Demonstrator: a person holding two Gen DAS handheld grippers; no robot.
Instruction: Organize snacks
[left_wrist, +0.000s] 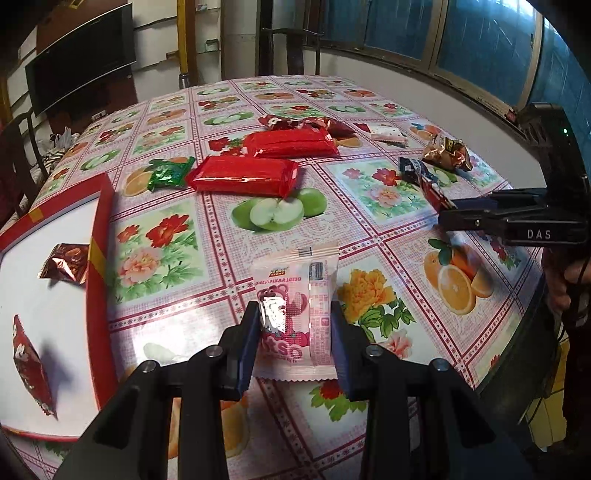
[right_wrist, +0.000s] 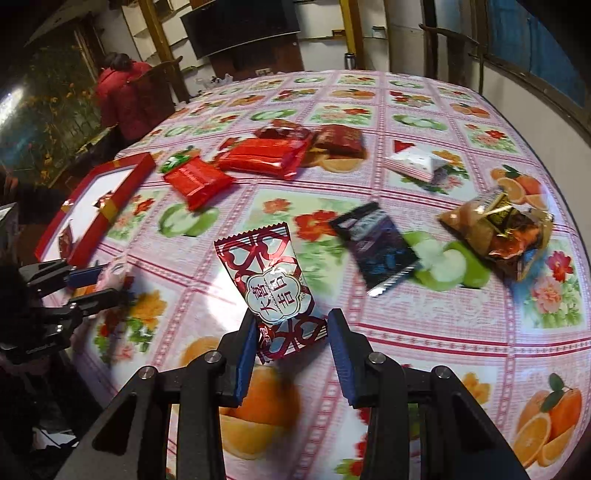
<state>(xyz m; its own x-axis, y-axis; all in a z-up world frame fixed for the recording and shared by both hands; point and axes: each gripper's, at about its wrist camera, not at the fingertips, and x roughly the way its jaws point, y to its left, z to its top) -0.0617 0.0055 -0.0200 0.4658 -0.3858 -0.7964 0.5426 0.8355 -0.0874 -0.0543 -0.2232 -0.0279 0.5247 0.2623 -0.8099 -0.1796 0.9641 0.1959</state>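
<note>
the left gripper (left_wrist: 293, 325) is seen pinching a pink snack packet (left_wrist: 295, 295) — its lower half is held between the blue pads, its upper half standing clear above the fruit-print tablecloth (left_wrist: 388, 192). the right gripper (right_wrist: 291, 332) is clamped on the near end of a red-and-white candy packet (right_wrist: 269, 280), which tilts up and to the left beyond the jaws. a red box (left_wrist: 99, 236) is noted at the left, with two small packets lying inside — other snacks lie scattered farther off.
</note>
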